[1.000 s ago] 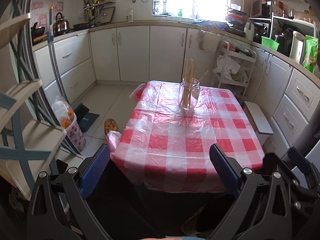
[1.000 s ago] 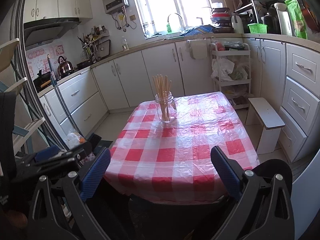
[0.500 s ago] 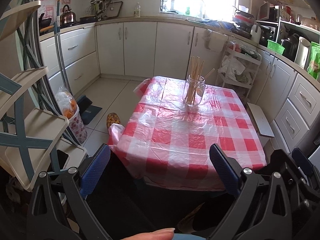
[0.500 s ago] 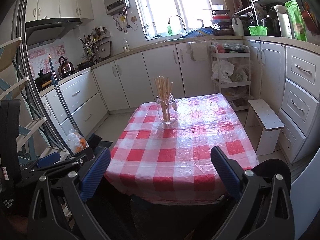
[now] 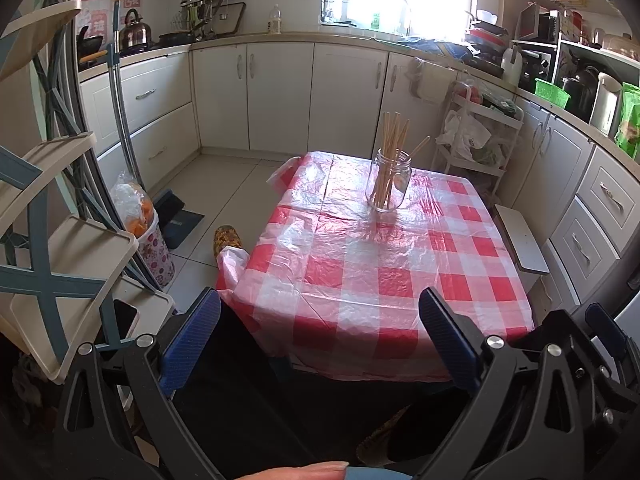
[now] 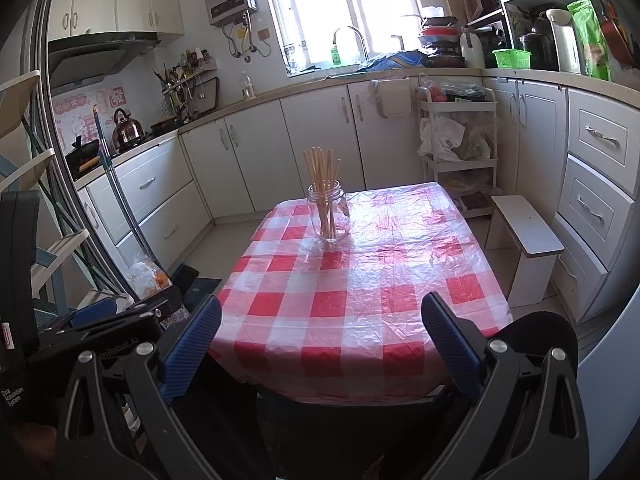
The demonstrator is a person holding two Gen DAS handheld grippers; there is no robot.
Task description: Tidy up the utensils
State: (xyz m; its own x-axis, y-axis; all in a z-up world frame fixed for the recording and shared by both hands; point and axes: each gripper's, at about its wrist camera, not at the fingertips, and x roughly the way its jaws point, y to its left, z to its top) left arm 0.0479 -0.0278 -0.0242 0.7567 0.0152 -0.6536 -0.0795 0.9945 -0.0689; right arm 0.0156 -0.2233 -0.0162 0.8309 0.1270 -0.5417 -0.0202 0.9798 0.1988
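Your left tool and right tool both hang spread wide and empty, short of the red-and-white checked counter. The clear glass jar stands on its far half holding thin wooden sticks, probably chopsticks.

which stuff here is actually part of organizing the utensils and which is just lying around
Part of the job:
- chopsticks, standing in the jar
- glass jar on the checked table
- left tool and right tool, both open and empty

Just lying about:
- kettle
- white stool
- green basket
- trolley
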